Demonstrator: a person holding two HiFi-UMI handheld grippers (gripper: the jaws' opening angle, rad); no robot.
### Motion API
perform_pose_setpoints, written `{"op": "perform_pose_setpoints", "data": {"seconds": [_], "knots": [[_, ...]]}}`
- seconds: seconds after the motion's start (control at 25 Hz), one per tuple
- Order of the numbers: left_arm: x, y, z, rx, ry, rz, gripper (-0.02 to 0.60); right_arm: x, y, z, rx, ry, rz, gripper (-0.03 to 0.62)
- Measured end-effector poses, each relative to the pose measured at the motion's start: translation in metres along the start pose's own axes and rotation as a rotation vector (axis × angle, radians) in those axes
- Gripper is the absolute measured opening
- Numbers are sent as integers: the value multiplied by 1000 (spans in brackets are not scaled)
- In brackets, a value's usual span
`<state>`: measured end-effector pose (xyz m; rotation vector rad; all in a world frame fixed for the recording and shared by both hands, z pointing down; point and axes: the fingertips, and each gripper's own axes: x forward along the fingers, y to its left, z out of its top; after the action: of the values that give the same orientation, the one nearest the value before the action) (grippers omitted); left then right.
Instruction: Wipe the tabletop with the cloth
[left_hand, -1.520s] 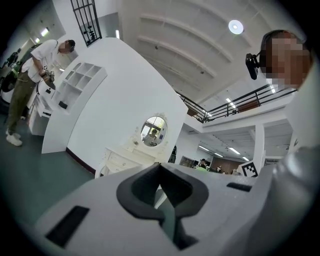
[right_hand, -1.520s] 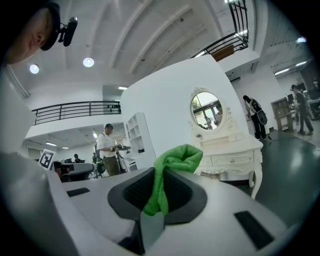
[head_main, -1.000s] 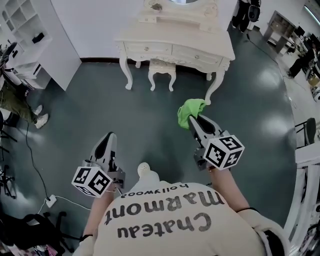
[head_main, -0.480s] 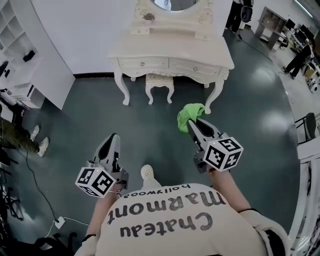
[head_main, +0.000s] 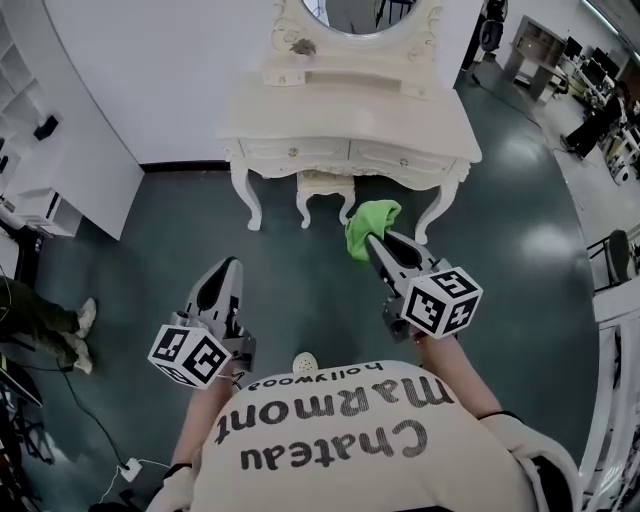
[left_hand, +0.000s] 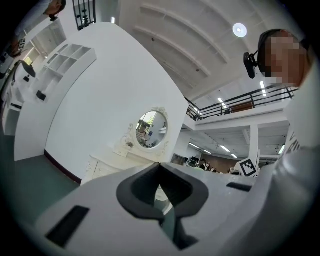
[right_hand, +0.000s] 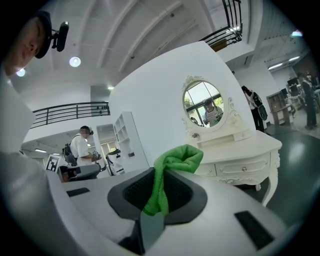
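The right tongs (right_hand: 156, 199) pinch a green cloth (right_hand: 176, 161), its bunched end rising before a white desk (right_hand: 245, 150) with an oval mirror (right_hand: 204, 104).

The mirror (head_main: 350, 12) is cut off by the top edge of the head view, only its lower arc showing. A small dark thing (head_main: 303, 47) on the dressing table (head_main: 300, 110) is too small to tell. The stool (head_main: 322, 185) is half hidden under the tabletop, and the green cloth (head_main: 370, 222) overlaps its right edge. At the left edge a person (head_main: 35, 325) is cut down to legs and shoes. In the left gripper view the left gripper (left_hand: 161, 192) hides most of the table.
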<state>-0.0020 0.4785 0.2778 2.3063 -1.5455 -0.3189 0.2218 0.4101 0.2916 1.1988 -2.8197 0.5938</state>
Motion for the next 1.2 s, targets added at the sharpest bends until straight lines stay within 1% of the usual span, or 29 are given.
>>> {"op": "perform_pose_setpoints", "data": {"seconds": [0.28, 0.44, 0.52, 0.56, 0.76, 0.88, 1.0, 1.08, 1.2], "knots": [[26, 51, 41, 24, -4, -33, 8, 72, 6, 28, -6, -39, 1, 67], [36, 82, 54, 30, -8, -19, 9, 104, 8, 33, 3, -65, -7, 67], [38, 94, 52, 37, 8, -5, 8, 114, 6, 29, 19, -57, -12, 67], [38, 101, 51, 29, 10, 3, 8, 119, 5, 27, 24, -49, -16, 67], [43, 130, 49, -43, -2, 12, 8, 143, 0, 17, 13, -15, -28, 67], [50, 143, 36, -89, 16, 26, 9, 149, -7, 4, 10, 33, -47, 67], [62, 149, 23, -121, 37, 25, 8, 154, -22, -6, 39, 61, -70, 67], [73, 152, 19, -127, 46, 19, 8, 162, -32, -7, 54, 58, -72, 67], [94, 157, 21, -115, 45, 6, 8, 177, -46, 3, 58, 29, -62, 67]]}}
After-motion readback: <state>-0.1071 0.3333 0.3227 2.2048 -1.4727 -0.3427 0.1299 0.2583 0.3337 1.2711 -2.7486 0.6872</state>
